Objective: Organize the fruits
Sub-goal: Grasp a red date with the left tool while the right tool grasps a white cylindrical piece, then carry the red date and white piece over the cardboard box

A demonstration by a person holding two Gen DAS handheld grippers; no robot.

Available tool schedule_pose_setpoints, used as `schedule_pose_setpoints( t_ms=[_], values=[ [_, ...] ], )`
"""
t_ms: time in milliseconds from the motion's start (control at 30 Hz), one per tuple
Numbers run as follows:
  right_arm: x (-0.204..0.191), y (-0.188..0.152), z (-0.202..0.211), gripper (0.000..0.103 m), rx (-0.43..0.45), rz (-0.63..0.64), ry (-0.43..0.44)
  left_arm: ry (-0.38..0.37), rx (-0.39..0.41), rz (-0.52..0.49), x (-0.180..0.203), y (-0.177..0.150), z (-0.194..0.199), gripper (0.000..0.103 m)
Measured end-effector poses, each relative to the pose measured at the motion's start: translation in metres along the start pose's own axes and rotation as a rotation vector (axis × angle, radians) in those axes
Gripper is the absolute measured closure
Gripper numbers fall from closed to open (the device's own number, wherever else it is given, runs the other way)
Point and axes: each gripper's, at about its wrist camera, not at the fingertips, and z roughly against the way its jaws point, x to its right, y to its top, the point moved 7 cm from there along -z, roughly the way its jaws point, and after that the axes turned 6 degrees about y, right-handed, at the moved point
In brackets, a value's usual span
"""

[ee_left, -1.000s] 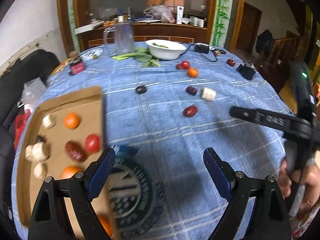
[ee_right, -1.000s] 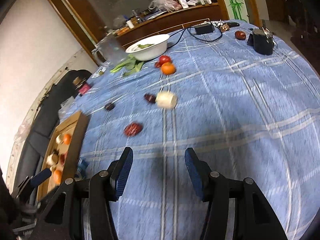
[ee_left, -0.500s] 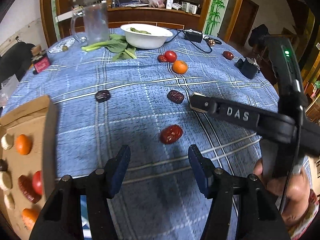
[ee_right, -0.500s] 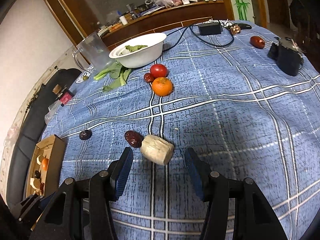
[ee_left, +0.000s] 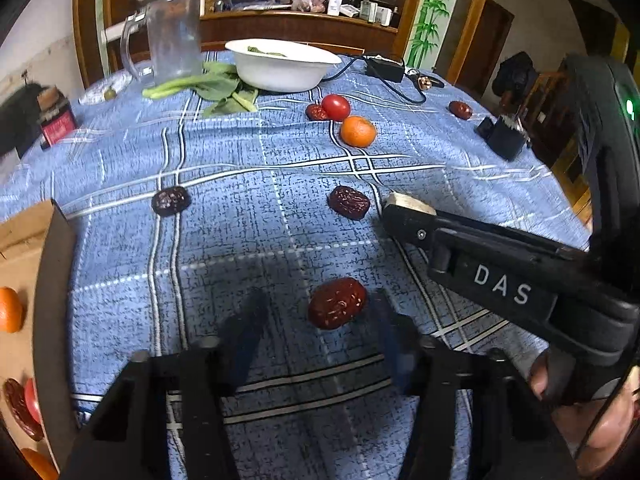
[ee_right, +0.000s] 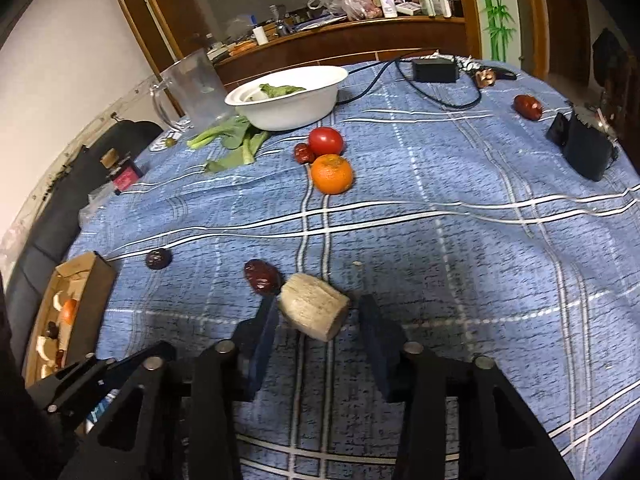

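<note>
Left wrist view: left gripper (ee_left: pixel 318 322), jaws just closing and blurred, brackets a wrinkled red date (ee_left: pixel 337 303) on the blue plaid cloth (ee_left: pixel 248 240), pads not yet pressing; only here the right tool's black arm with a hand (ee_left: pixel 592 416) shows, right of that date. Right wrist view: right gripper (ee_right: pixel 316 322), jaws just closing, brackets a pale rough cylinder (ee_right: pixel 314 311) without clear contact; only here the cardboard box (ee_right: pixel 86 304) of sorted fruit shows whole, left of the cylinder.
</note>
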Motion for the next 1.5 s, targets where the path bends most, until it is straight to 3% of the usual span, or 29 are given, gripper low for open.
schedule_pose_setpoints(
  t_ms=[33, 67, 367, 533, 1000, 1200, 1500],
  values=[
    [0.000, 0.000, 0.000, 0.064, 0.002, 0.003, -0.002, 0.007, 0.004, -0.012, 0.001, 0.000, 0.000, 0.076],
    [-0.001, 0.000, 0.000, 0.064, 0.004, 0.007, -0.004, 0.015, 0.006, -0.020, 0.002, 0.000, 0.000, 0.079],
    [0.008, 0.000, 0.007, 0.064, 0.041, -0.017, -0.013, -0.028, 0.008, 0.032, -0.004, -0.001, 0.009, 0.079],
    [0.009, -0.001, 0.019, 0.064, 0.065, -0.025, -0.041, -0.040, 0.047, 0.040, -0.006, -0.005, 0.040, 0.079],
    [-0.057, -0.053, 0.085, 0.064, 0.102, 0.013, 0.037, -0.064, 0.110, 0.141, -0.050, -0.048, 0.128, 0.078],
    [-0.105, -0.079, 0.097, 0.064, 0.086, 0.081, 0.082, -0.022, 0.123, 0.226, -0.099, -0.078, 0.150, 0.078],
    [-0.214, -0.107, 0.078, 0.063, 0.011, 0.254, 0.200, 0.117, 0.122, 0.451, -0.218, -0.123, 0.168, 0.078]
  ],
)
